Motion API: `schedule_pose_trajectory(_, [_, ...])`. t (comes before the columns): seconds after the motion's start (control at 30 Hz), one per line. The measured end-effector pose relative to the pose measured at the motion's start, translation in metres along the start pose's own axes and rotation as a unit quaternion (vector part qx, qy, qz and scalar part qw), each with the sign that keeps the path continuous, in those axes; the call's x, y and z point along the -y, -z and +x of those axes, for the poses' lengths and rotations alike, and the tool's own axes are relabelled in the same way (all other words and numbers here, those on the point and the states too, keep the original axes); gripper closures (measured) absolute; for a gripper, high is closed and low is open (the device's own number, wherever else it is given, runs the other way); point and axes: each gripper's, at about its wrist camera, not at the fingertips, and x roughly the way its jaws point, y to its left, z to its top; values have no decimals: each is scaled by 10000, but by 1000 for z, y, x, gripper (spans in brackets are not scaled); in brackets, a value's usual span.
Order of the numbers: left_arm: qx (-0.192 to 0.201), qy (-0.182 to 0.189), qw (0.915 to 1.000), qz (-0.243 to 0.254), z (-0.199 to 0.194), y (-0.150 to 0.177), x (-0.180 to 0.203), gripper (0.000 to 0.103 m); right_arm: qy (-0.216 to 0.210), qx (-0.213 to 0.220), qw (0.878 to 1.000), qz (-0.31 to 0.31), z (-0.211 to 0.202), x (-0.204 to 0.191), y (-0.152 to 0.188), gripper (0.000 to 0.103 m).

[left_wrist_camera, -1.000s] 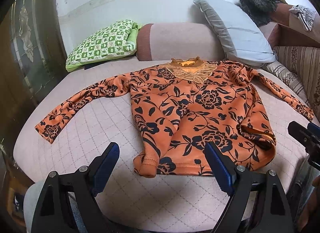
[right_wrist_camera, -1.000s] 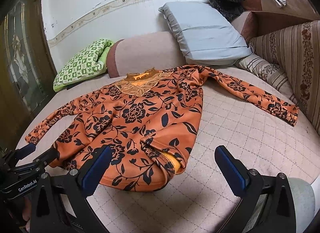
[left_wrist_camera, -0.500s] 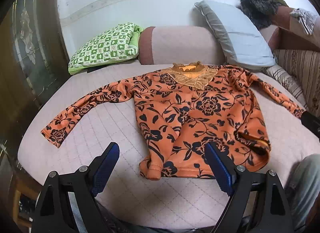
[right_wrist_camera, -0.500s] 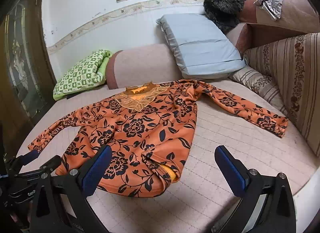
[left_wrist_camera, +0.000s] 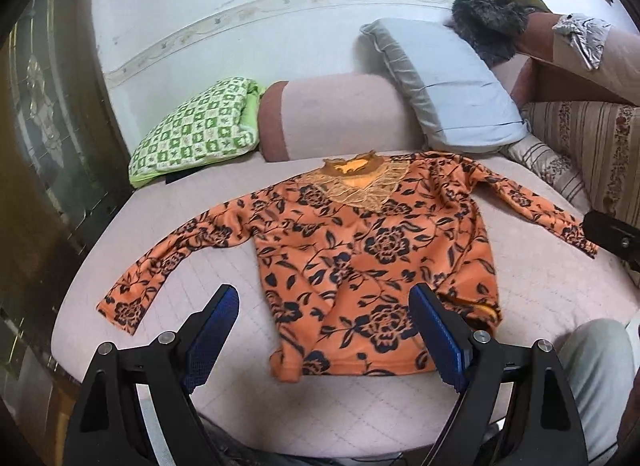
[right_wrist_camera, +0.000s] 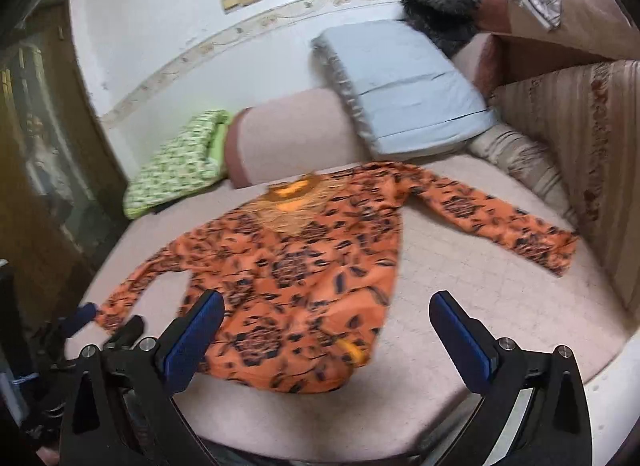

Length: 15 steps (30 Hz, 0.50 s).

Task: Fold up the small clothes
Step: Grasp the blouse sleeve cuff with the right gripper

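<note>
An orange long-sleeved top with black flowers [left_wrist_camera: 372,250] lies spread flat on the pink quilted cushion [left_wrist_camera: 224,266], collar away from me, both sleeves stretched out. Its lower right hem corner is turned up, showing yellow lining [left_wrist_camera: 480,306]. My left gripper [left_wrist_camera: 324,330] is open and empty, held above the near hem. My right gripper [right_wrist_camera: 326,336] is open and empty, held back above the hem's right side; the top [right_wrist_camera: 296,262] looks blurred in this view. The right gripper's tip [left_wrist_camera: 612,231] shows at the right edge of the left wrist view.
A green checked pillow [left_wrist_camera: 196,129], a pink bolster [left_wrist_camera: 336,113] and a pale blue pillow [left_wrist_camera: 444,85] stand along the back wall. A striped sofa back [left_wrist_camera: 592,145] closes the right side. A dark wooden door frame [left_wrist_camera: 48,169] is on the left. The cushion's front edge is just below the grippers.
Both grippers have pulled back and risen away from the top, staying open and empty. The top has not moved. The right wrist view is now motion-blurred.
</note>
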Motion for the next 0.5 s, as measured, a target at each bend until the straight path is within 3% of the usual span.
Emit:
schedule_pose_trajectory(0.23, [-30, 157, 9995, 259, 16, -34, 27, 16, 192, 141, 9992, 320, 11, 34, -26, 1])
schedule_pose_trajectory(0.5, [-358, 1071, 9928, 409, 74, -83, 73, 16, 381, -260, 9915, 1214, 66, 124, -54, 12])
